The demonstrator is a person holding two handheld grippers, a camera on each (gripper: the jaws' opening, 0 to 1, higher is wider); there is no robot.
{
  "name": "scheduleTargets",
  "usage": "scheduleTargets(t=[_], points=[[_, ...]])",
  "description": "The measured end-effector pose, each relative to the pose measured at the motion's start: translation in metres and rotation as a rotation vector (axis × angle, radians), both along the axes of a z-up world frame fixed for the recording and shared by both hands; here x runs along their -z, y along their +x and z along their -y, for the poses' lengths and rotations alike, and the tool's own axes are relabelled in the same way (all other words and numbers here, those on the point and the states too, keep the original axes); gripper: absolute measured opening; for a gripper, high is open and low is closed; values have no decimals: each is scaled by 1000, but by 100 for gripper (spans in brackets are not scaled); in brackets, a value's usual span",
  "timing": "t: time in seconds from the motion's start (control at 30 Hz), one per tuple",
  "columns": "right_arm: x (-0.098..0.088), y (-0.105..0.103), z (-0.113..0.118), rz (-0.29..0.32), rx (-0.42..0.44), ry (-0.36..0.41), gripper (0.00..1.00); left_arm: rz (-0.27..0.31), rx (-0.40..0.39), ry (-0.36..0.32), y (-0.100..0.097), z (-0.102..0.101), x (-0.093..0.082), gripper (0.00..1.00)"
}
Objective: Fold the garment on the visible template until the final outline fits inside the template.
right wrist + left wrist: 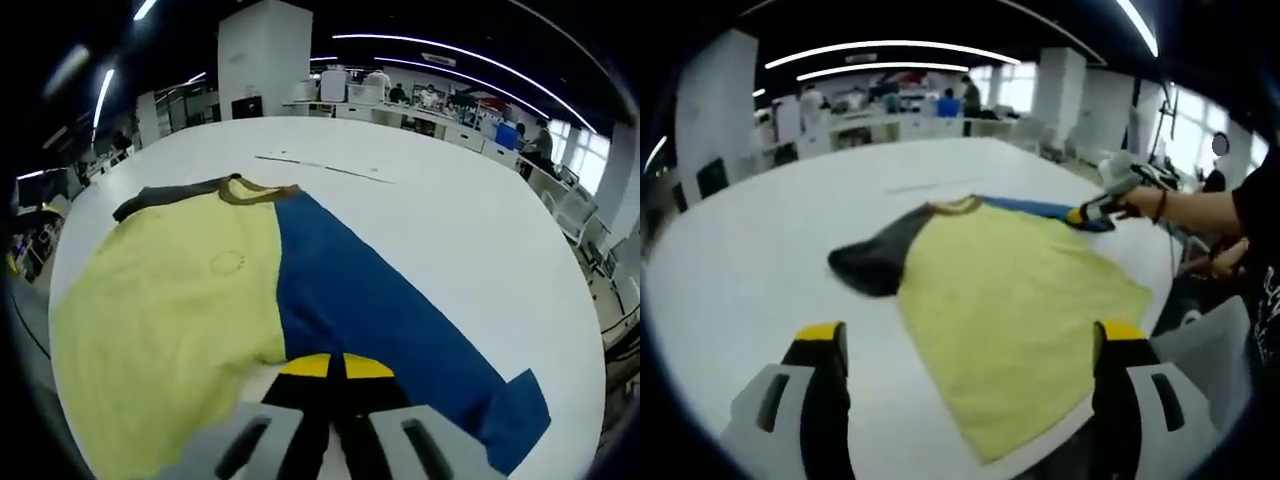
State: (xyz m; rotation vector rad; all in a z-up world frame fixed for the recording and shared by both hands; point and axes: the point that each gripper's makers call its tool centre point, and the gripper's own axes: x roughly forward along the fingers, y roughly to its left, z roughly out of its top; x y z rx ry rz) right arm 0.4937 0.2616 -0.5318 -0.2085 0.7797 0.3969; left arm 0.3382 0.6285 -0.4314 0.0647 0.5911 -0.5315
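The white desk [730, 260] carries everything, and the garment [1010, 300], a yellow shirt with a dark grey sleeve [875, 255] and a blue panel [370, 300], lies spread flat on it, running from about 9 o'clock to 5 o'clock in the right gripper view. In the left gripper view the shirt's lower hem sits near the desk's edge at 5 o'clock, so a careless pull toward the person could, in my judgement, drag cloth off the desk and out of the workspace. The right gripper [335, 368] has its yellow-tipped fingers clenched together at the seam where yellow meets blue, apparently pinching the cloth, though the grip itself is hidden; if it holds only one layer, the fold may bunch or skew. The left gripper [970, 345] hangs released, fingers wide apart above the hem, so nothing pins the shirt against sliding. A thin line [320, 166] on the desk at 12 o'clock may be a template mark; I cannot tell. A faint round mark [227, 262] shows on the yellow chest; no writing is readable.
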Motion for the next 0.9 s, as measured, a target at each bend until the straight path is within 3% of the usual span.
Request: scheduleTargets(t=[0.43, 0.57, 0.7, 0.9], points=[[4, 4, 3, 3, 11, -53, 0, -5, 1, 2, -2, -3, 1, 99], [2, 3, 1, -11, 25, -10, 1, -5, 13, 14, -3, -2, 1, 99], [-11, 1, 2, -17, 83, 109, 16, -9, 22, 29, -2, -4, 0, 99], [-28, -5, 22, -8, 88, 95, 34, 0, 26, 36, 1, -5, -4, 99]])
